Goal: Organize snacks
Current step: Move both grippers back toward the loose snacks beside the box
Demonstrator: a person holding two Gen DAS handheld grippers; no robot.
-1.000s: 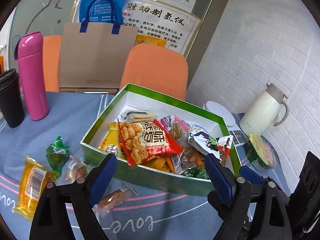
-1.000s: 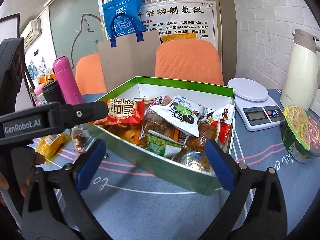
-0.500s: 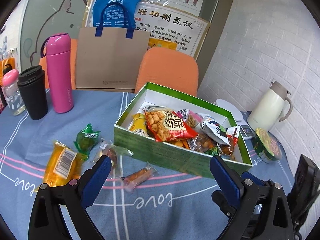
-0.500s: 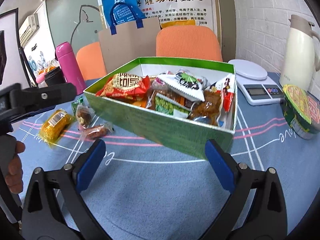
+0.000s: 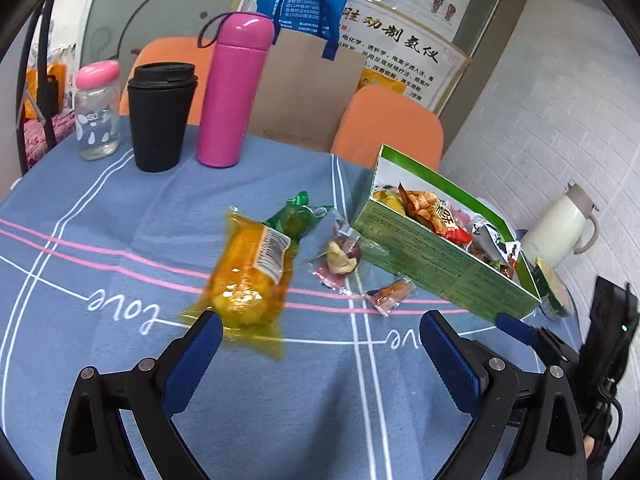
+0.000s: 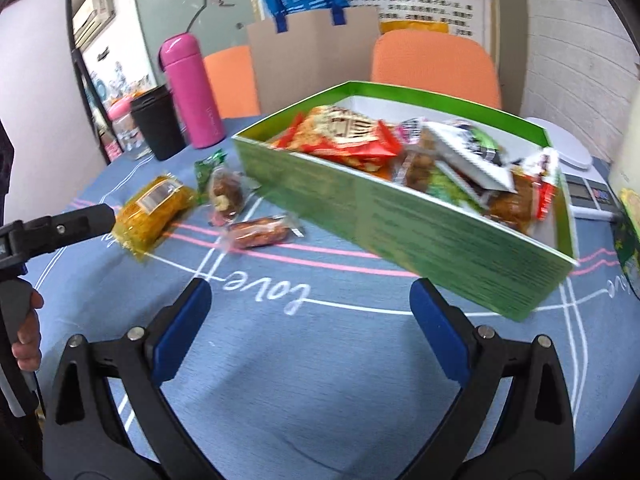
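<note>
Both grippers, left and right, hang released over my blue-clothed desk. Nearest my left lies the yellow crinkly plastic snack packet, outside the green cardboard box: probably light, soft, slippery; I'd pinch its middle.

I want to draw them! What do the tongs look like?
Each tongs is black plastic, a wide V of two arms with silver screws. The left tongs and right tongs have ribbed blue pads on their fingertips. A black box with a tiny green light and a cable sits beside the left one.
</note>
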